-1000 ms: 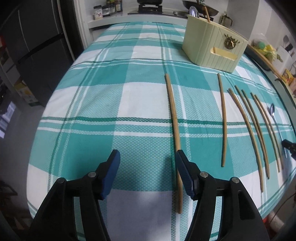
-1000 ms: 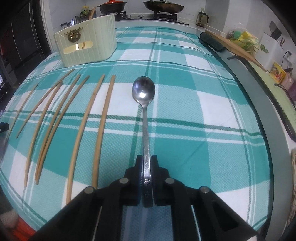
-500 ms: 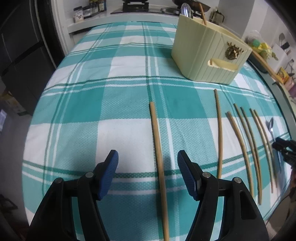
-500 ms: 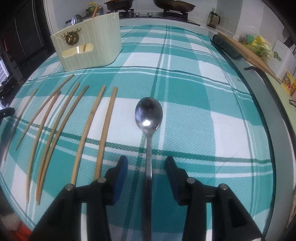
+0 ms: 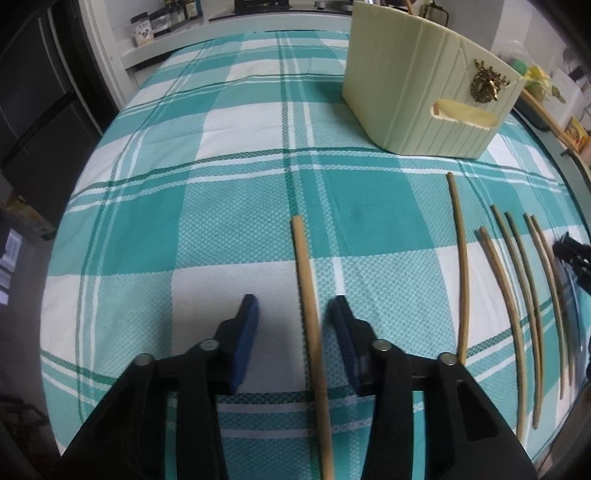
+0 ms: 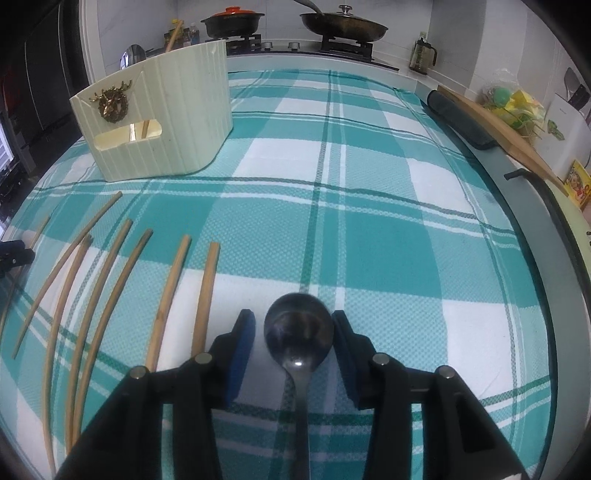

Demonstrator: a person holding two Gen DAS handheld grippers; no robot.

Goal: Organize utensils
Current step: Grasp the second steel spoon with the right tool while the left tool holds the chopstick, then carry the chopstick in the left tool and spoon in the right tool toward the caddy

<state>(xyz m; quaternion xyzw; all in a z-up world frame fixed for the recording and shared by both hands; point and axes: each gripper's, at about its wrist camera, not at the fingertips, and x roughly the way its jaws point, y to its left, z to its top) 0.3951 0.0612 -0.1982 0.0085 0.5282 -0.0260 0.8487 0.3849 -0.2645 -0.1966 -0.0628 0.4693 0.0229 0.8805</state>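
Observation:
On the teal plaid tablecloth (image 5: 221, 229) a wooden chopstick (image 5: 308, 314) lies between the blue pads of my left gripper (image 5: 295, 314). Its jaws are closing, with a gap still showing on the left pad's side. Several more chopsticks (image 5: 463, 266) lie in a row to the right. In the right wrist view, the bowl of a metal spoon (image 6: 299, 332) sits between the pads of my right gripper (image 6: 293, 325). Those jaws are closing too, and the left pad stands clear of the bowl. A cream utensil holder (image 6: 166, 122) stands behind the chopsticks (image 6: 207, 295), with a spoon and a chopstick inside.
A stove with a red-lidded pot (image 6: 232, 22) and a pan (image 6: 343, 26) lines the back counter. A wooden board (image 6: 506, 133) and a dark roll (image 6: 458, 118) lie along the table's right edge. A dark cabinet (image 5: 37, 92) stands beyond the left edge.
My left gripper slid forward along the chopstick and its jaws narrowed around it. My right gripper let go of the spoon's handle, opened, and moved forward to the bowl.

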